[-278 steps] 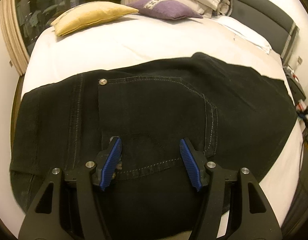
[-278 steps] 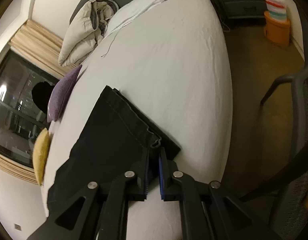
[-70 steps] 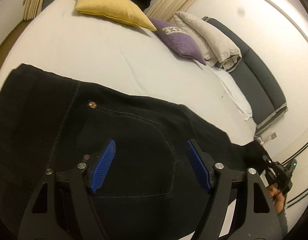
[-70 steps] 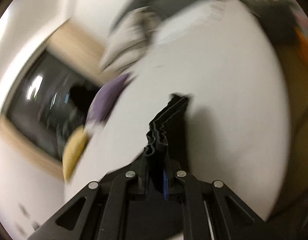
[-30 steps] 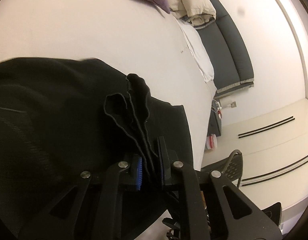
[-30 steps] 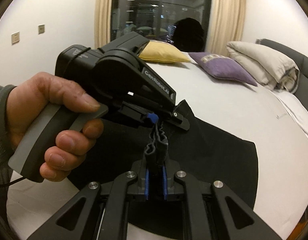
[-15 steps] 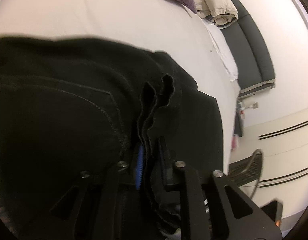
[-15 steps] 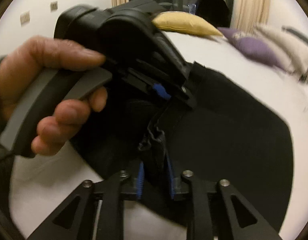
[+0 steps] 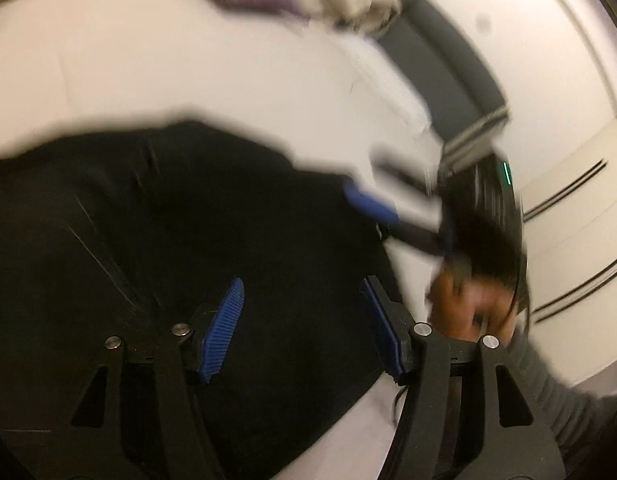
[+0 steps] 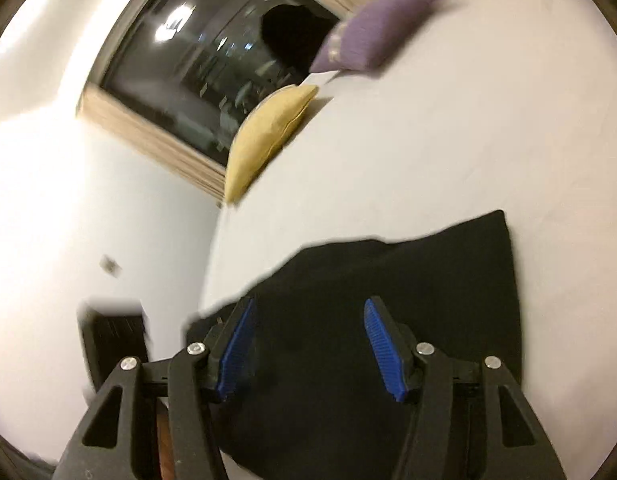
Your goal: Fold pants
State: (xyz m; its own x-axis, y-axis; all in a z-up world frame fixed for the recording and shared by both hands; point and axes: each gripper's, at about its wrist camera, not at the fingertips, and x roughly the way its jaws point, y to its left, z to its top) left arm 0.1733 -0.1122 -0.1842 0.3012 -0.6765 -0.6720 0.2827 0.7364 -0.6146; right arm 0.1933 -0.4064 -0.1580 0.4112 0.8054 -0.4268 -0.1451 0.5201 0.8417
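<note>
The black pants (image 9: 168,216) lie folded over on the white bed (image 9: 188,72); they also show in the right wrist view (image 10: 408,300). My left gripper (image 9: 302,308) is open and empty, just above the pants. My right gripper (image 10: 308,334) is open and empty above the folded pants. The right gripper also shows, blurred, in the left wrist view (image 9: 392,208), held by a hand at the pants' right edge.
A yellow pillow (image 10: 268,136) and a purple pillow (image 10: 372,44) lie at the bed's far side by a dark window (image 10: 212,52). A folded duvet (image 9: 348,4) and a grey headboard (image 9: 448,64) lie beyond. A dark cabinet (image 10: 112,340) stands by the wall.
Both grippers have opened and let go of the pant hem, which now lies on the folded pants. Both grippers have pulled back and the views have swung.
</note>
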